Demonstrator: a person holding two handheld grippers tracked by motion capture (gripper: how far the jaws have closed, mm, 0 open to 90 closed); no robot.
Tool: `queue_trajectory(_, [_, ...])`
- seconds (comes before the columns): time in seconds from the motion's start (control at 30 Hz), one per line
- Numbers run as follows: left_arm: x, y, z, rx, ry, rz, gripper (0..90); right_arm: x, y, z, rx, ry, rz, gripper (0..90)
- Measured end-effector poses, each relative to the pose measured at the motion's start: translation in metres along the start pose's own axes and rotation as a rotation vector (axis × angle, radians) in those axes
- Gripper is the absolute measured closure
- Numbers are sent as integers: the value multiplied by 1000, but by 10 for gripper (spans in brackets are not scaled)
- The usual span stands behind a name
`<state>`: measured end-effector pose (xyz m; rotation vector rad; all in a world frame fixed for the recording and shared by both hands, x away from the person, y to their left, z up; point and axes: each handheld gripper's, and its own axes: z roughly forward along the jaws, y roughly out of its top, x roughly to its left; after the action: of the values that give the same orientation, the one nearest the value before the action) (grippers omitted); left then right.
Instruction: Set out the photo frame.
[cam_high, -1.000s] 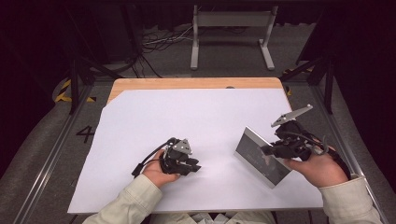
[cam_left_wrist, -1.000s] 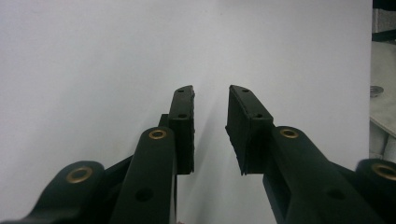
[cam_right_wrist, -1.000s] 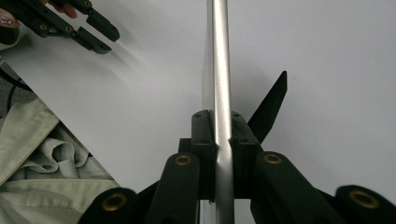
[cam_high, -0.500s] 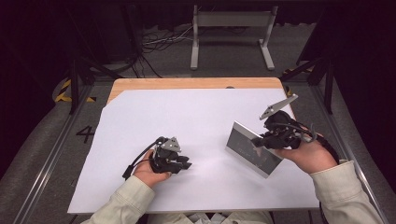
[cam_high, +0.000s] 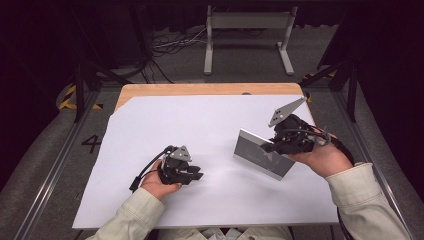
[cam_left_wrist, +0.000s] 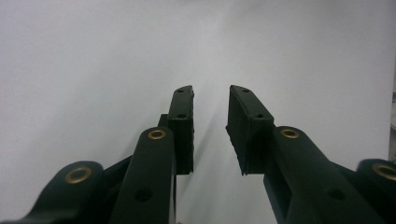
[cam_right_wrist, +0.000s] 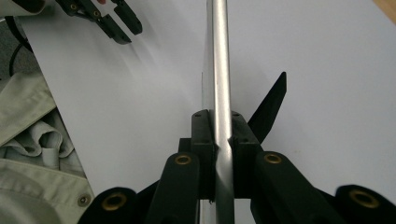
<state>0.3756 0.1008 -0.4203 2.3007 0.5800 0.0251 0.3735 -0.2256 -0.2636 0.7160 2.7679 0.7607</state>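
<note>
A flat silver plate (cam_high: 256, 159) is held tilted on edge above the white sheet at the right. My right gripper (cam_high: 268, 146) is shut on its upper edge. In the right gripper view the plate's thin edge (cam_right_wrist: 219, 56) runs straight up from between the closed pads of the right gripper (cam_right_wrist: 219, 135). A black prop (cam_right_wrist: 269, 108) sticks out on its right side. My left gripper (cam_high: 196, 175) rests low over the sheet at the left. Its jaws stand apart with nothing between them, as the left gripper view (cam_left_wrist: 210, 126) shows.
A white sheet (cam_high: 200, 125) covers most of the table, and a wooden strip (cam_high: 200, 89) shows along the far edge. Beyond the table, a metal stand (cam_high: 247, 22) and cables lie on the floor. The left gripper (cam_right_wrist: 112, 21) shows far off in the right gripper view.
My right hand has carried the plate left and a little farther across the sheet. The left hand has barely shifted.
</note>
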Motion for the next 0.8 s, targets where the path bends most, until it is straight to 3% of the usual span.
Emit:
queue_trajectory(0.33, [2, -1, -1, -5, 3, -1, 716, -2, 13, 7, 16, 13, -100, 831])
queue_trajectory(0.8, [4, -8, -9, -11, 22, -20, 714, -4, 27, 18, 22, 47, -188, 830])
